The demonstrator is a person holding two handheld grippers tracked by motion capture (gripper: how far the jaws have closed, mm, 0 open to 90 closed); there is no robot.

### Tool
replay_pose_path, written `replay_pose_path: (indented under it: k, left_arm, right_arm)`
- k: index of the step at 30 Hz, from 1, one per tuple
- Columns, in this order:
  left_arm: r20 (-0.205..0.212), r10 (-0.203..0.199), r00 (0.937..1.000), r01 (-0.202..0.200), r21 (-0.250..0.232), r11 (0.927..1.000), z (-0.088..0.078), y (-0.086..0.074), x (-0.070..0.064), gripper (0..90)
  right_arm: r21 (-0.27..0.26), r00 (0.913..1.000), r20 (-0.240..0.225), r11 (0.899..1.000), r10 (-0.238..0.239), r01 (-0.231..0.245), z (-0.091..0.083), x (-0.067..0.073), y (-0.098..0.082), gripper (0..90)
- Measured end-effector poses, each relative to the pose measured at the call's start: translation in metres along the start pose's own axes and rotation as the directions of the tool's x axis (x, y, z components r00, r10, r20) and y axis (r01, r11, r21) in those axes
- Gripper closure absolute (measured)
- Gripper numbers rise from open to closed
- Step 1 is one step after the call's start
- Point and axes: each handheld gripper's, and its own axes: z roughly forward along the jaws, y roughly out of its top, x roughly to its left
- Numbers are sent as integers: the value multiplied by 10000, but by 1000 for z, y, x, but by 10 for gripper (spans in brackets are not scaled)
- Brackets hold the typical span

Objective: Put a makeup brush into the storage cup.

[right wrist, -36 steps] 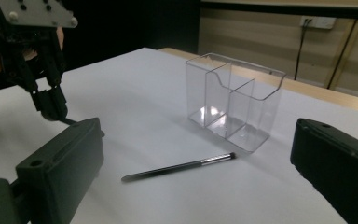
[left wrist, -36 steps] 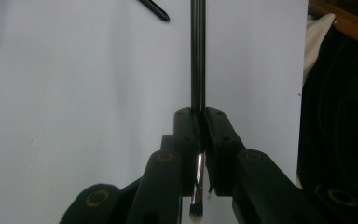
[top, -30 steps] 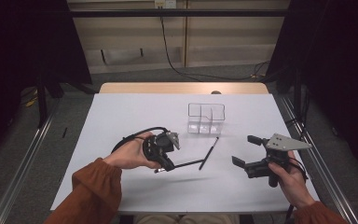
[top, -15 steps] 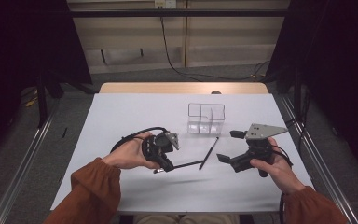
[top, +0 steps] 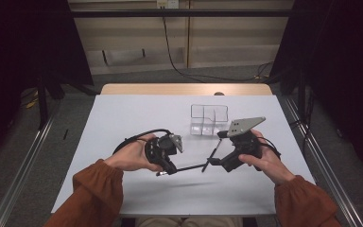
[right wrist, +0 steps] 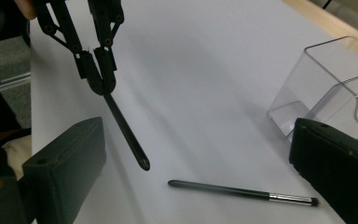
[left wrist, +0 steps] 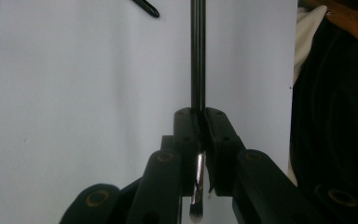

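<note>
Brush (right wrist: pixel 242 191) lies between wide-spread right hand-held gripper (right wrist: pixel 191 158) jaws (untouched, on table).

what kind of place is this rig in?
Probably a lab or data-collection booth, not a home. A white-covered table stands between dark curtains, with metal floor rails on both sides and cables along the back wall. On it are just two slim makeup brushes and a clear organizer.

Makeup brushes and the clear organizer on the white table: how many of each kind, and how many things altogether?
Makeup brushes: 2, one clamped in the left gripper as held brush, one loose brush lying on the table.
Clear acrylic organizer: 1.
Total: 3.
</note>
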Motion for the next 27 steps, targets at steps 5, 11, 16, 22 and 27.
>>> replay_pose_path:
  k: [5,11,16,22,27]
  left_arm:
    - [41,127,9999,-127,67,9999,1,1,0,839]
    - [110,197,9997,-199,157,9997,2,3,-1,840]
    - [-11,242,9997,-242,151,9996,3,4,-1,839]
    - [0,332,9994,-332,269,9991,2,6,-2,839]
    - [38,317,9995,-318,376,9988,3,7,-2,839]
  right_arm:
    - [490,9995,-310,9987,-93,108,5,-3,5,54]
    - [1345,9957,-869,9900,-306,422,15,-4,10,39]
    - [1996,9881,-1434,9763,-555,838,21,-1,13,32]
    - [2833,9771,-1955,9489,-847,1389,27,-1,19,56]
    - [3733,9685,-2254,9088,-1059,1862,33,0,24,154]
